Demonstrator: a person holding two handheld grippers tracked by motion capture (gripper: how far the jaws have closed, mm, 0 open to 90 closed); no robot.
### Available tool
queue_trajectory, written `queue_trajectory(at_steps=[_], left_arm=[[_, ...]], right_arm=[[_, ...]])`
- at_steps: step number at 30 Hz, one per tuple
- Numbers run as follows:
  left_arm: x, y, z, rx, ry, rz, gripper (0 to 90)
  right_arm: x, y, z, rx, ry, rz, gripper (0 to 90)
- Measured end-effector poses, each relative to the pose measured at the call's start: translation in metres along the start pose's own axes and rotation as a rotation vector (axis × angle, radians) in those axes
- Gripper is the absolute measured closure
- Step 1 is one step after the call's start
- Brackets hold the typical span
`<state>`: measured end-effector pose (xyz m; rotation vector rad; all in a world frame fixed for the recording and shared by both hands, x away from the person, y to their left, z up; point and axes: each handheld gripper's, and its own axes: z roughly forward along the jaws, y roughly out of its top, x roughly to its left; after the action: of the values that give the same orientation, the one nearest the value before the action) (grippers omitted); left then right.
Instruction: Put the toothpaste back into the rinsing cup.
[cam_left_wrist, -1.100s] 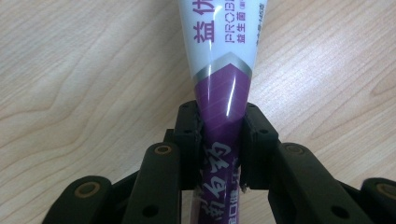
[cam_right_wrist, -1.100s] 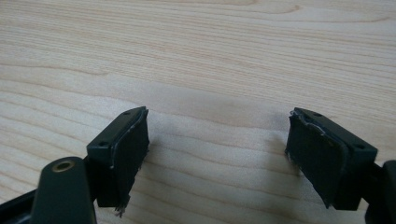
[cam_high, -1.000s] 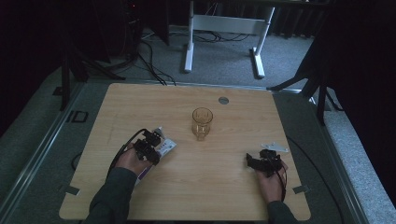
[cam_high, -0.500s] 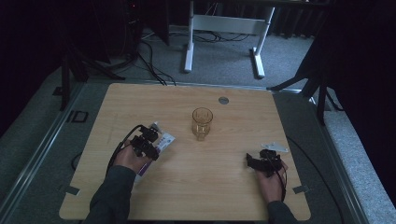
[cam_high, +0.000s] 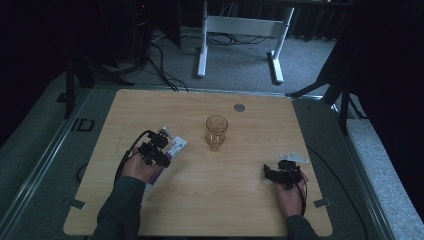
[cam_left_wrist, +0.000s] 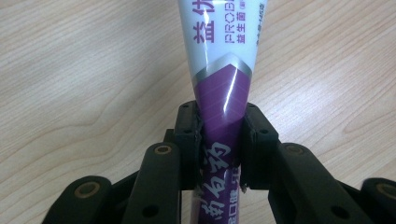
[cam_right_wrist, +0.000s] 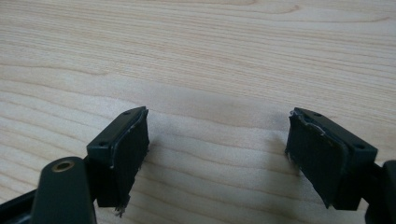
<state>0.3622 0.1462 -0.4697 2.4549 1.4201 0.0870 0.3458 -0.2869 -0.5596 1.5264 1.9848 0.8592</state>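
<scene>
- Compared with one second ago, your left gripper (cam_high: 159, 150) has shifted slightly toward you with the toothpaste tube (cam_high: 171, 150); your right gripper (cam_high: 278, 175) has not moved.
- Left gripper: the jaws are pinched on the purple lower section of the toothpaste tube (cam_left_wrist: 223, 93), one pad (cam_left_wrist: 190, 135) against each side. The tube's white upper section extends away from the jaws over the wooden table (cam_left_wrist: 84, 70).
- Tube position: it lies at the left of the table (cam_high: 200, 210), well apart from the drinking glass (cam_high: 216, 132) standing near the centre.
- Right gripper (cam_right_wrist: 217, 158): the jaws are spread wide with only bare tabletop between the pads (cam_right_wrist: 128, 149). You hold it low over the right front area of the table.
- A small round grommet (cam_high: 239, 107) sits near the far edge, beyond the glass.
</scene>
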Motion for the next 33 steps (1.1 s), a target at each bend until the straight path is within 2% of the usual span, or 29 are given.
queue_trajectory(at_steps=[23, 33], left_arm=[[-0.003, 0.005, -0.007, -0.079, 0.013, -0.011, 71.7], [-0.006, 0.007, -0.011, -0.134, 0.026, -0.026, 71.7]], right_arm=[[0.0, 0.0, 0.0, 0.0, 0.0, 0.0, 20.9], [0.0, 0.0, 0.0, -0.001, 0.0, -0.001, 20.9]])
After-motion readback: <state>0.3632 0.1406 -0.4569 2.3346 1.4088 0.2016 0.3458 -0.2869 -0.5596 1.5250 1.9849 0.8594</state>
